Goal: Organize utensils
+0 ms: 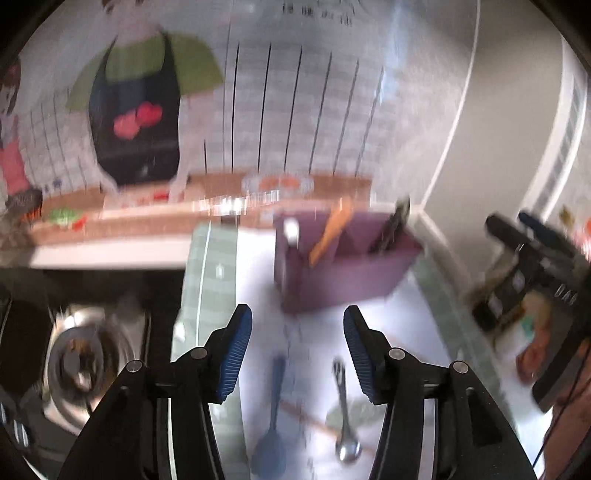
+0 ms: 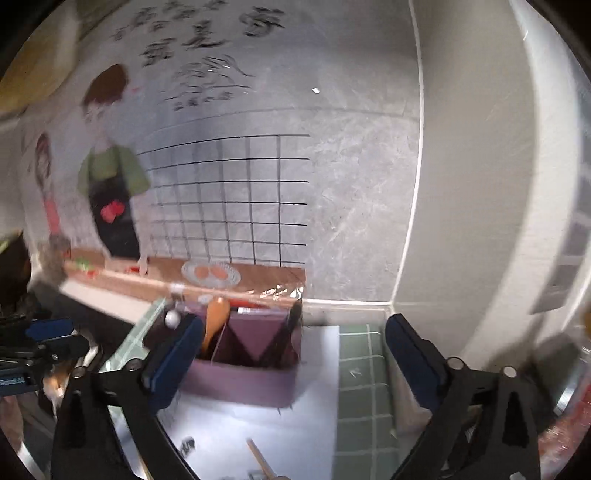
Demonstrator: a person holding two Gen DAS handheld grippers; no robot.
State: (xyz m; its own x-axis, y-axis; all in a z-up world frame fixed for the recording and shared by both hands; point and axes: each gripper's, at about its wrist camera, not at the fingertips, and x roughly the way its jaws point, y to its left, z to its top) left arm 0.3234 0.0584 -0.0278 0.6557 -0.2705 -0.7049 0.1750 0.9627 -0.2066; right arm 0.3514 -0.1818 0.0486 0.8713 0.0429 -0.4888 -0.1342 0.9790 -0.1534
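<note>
Here, green-tiled counter meets illustrated wall.

A wall mural is covering the back wall, showing a cartoon figure in a green shirt and dark apron beside a black drawn grid. Dark brush lettering is running across the top. A painted plate is sitting on the mural's brown counter strip. Green tiles are showing beside a white sheet on the worktop. At the left, a round steel thing, perhaps a burner or drain, is blurring past.
</note>
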